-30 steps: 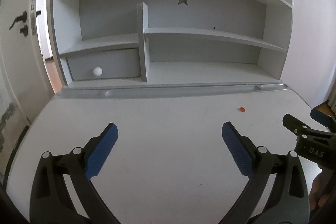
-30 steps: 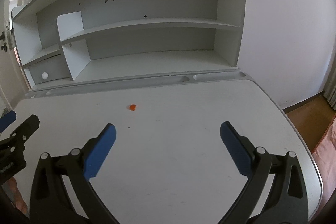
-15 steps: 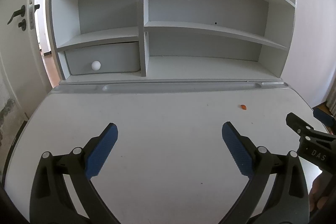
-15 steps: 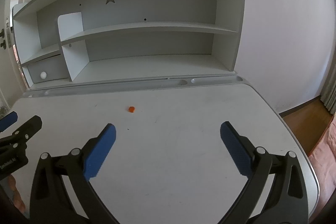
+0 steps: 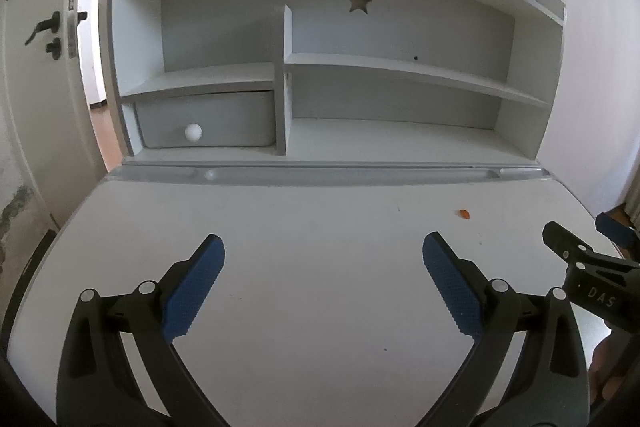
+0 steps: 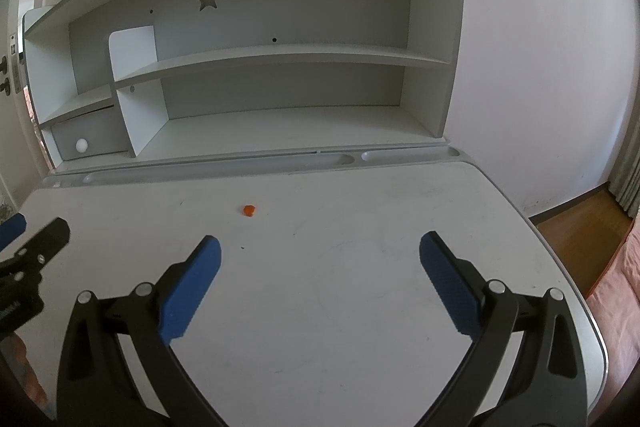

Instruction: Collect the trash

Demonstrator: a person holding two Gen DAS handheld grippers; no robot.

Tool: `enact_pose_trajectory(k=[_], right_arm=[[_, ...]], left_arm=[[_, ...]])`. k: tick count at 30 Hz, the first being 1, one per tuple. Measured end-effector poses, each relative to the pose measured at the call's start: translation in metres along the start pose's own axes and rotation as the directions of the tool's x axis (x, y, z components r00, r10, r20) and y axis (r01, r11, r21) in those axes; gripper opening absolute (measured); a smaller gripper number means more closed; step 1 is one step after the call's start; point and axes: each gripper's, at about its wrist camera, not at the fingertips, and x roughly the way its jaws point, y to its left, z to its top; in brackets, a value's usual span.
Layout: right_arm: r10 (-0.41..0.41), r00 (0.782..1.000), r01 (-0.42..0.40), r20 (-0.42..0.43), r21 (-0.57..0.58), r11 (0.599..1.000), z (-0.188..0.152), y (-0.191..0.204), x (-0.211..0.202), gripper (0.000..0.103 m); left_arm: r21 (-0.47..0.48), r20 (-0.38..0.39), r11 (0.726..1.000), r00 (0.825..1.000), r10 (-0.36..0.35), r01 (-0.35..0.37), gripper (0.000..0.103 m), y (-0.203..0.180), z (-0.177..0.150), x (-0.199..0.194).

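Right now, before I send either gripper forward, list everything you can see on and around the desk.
Orange scrap: one, orange, small, lying on the desk top ahead of the grippers, nearer the right one.
Desk: one, white, top bare except for the scrap and faint marks.
Pen tray: one, grey, grooved strip along the back edge of the desk.
Shelf unit: one, white and grey, behind the desk, star cut-out in its back panel.
Drawer: one, grey with a white round knob, lower left of the shelf unit.
Door: one, white with a dark handle, far left.
Left hand-held gripper: black with blue pads, open, over the desk.
Right hand-held gripper: black with blue pads, open, over the desk.
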Motion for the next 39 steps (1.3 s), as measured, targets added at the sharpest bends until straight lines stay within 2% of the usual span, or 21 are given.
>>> enact_pose_trajectory(k=[4,13,39], right_arm=[[0.000,1.000,0.000,-0.002,-0.001,1.000,-0.0005,-0.0008,0.0007,0.096],[0.002,1.000,-0.002,0.000,-0.003,1.000,-0.0013,-0.0011,0.0006,0.096],[-0.001,1.000,0.002,0.012,-0.015,1.000,-0.0022,-0.0026,0.0005,0.096]], left_arm=[[0.017,-0.030,1.000,1.000,0.001,0.000,0.096,-0.0029,0.0007,0.0057],[0.042,-0.037,0.999,0.999,0.014,-0.012,0.096,-0.0093,-0.0010,0.0070],[0.021,-0.034,0.999,0.999,0.026,-0.025,0.096,-0.0066,-0.0031,0.0079]])
